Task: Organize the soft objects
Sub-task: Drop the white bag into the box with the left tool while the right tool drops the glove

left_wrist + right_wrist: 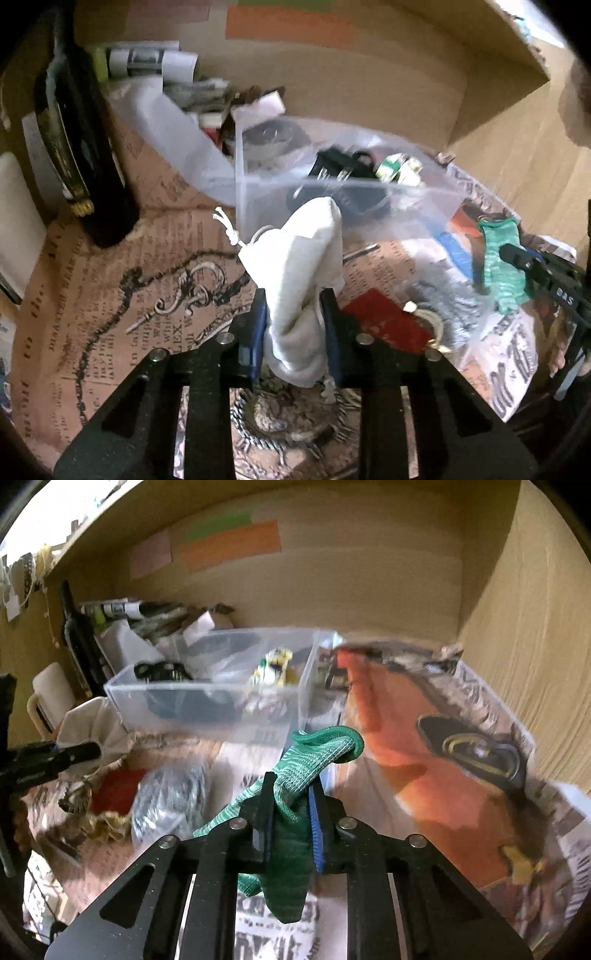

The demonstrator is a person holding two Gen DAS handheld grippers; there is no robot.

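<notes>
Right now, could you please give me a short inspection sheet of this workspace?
Surface: newsprint-patterned paper covers the shelf floor.
Job's things: white drawstring pouch and green knit cloth, both lifted.
Clutter: clear plastic bin holding dark items, dark bottle, red card, bagged grey bundle.
Grippers: left claw shut on the pouch; right claw shut on the cloth.
Cables: nothing seen.
Surroundings: wooden walls with coloured paper notes.
</notes>
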